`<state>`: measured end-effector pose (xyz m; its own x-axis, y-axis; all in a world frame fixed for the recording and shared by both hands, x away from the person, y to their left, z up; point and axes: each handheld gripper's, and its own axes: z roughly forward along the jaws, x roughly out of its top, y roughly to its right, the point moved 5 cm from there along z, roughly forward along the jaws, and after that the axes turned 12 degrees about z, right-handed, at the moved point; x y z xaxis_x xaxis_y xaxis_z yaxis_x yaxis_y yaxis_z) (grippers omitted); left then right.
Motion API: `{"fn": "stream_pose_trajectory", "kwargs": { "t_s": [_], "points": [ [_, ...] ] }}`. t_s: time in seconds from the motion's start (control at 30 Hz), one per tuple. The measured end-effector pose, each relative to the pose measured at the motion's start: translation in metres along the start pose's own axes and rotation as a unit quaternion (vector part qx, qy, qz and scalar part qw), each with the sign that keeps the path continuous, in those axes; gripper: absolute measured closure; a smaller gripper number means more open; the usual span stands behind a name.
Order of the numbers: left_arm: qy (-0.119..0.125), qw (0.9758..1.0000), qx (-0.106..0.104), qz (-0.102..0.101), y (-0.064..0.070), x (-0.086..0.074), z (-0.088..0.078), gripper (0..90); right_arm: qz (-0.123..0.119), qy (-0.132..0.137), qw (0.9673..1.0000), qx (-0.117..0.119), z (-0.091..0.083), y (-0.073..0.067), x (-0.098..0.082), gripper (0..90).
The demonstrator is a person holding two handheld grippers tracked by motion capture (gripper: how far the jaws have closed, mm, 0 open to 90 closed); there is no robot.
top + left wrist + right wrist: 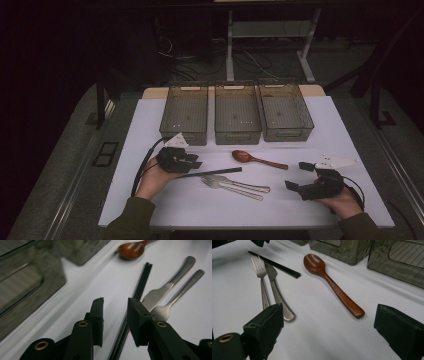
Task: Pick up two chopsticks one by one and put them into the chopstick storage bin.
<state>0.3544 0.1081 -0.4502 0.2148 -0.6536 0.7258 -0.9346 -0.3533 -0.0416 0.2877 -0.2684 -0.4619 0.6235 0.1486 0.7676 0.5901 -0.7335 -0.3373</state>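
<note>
A brown wooden spoon (257, 159) (329, 281) lies on the white table (150, 200) in front of the bins. Nearer me lie a pair of black chopsticks (215, 172) (142, 282), a steel knife (245, 186) (172, 282) and a steel fork (230, 189) (185, 290). My left gripper (196, 161) (115, 301) is open just above the left end of the chopsticks, which run under the gap between its jaws. My right gripper (298, 175) (328, 312) stands wide open near the spoon's handle end, holding nothing.
Three empty grey see-through bins (185, 114) (237, 114) (286, 111) stand side by side along the table's back. Beyond the table's far edge are dark floor, cables and desk legs. The nearest bin (22, 287) sits close to the left gripper.
</note>
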Motion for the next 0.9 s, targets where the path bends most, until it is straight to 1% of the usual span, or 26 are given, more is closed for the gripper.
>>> {"fn": "stream_pose_trajectory", "kwargs": {
  "t_s": [0.03,0.3,0.43,0.57,0.63,0.7,0.73,0.77,0.8,0.83,0.87,0.9],
  "points": [
    [0.003,1.0000,-0.009,0.002,0.002,0.004,0.004,65.4,0.000,0.000,1.0000,0.000,0.000,0.000,0.000,8.3],
    [0.009,0.9987,-0.045,0.025,0.008,0.022,0.027,68.1,0.002,-0.002,1.0000,0.000,0.001,0.000,0.000,8.3],
    [0.009,0.9977,-0.060,0.032,0.009,0.030,0.040,73.8,0.002,-0.001,1.0000,0.001,0.000,0.001,0.000,8.3],
    [0.009,0.9965,-0.074,0.038,0.012,0.042,0.054,74.2,0.003,-0.002,1.0000,0.001,0.001,0.001,-0.001,8.4],
    [0.008,0.9957,-0.080,0.046,0.015,0.048,0.062,74.1,0.002,-0.001,1.0000,0.001,0.000,0.001,-0.001,8.3],
    [0.004,0.9948,-0.087,0.054,0.019,0.053,0.071,73.0,0.002,-0.001,1.0000,0.001,0.000,0.001,-0.001,8.3],
    [-0.002,0.9942,-0.090,0.060,0.021,0.055,0.075,72.5,0.003,-0.001,1.0000,0.001,0.000,0.001,-0.001,8.4],
    [-0.010,0.9933,-0.093,0.067,0.025,0.057,0.082,72.0,0.003,-0.001,1.0000,0.001,0.000,0.001,-0.001,8.4],
    [-0.010,0.9933,-0.093,0.067,0.025,0.057,0.082,72.0,0.003,-0.001,1.0000,0.001,0.000,0.001,-0.001,8.4],
    [-0.014,0.9931,-0.093,0.069,0.027,0.058,0.086,72.0,0.003,-0.001,1.0000,0.001,0.000,0.001,0.000,8.4],
    [-0.019,0.9928,-0.093,0.073,0.028,0.059,0.090,71.7,0.004,0.000,1.0000,0.001,0.000,0.001,0.000,8.4],
    [-0.032,0.9917,-0.092,0.083,0.030,0.059,0.095,71.6,0.003,0.000,1.0000,0.001,0.000,0.001,0.000,8.3]
  ]
}}
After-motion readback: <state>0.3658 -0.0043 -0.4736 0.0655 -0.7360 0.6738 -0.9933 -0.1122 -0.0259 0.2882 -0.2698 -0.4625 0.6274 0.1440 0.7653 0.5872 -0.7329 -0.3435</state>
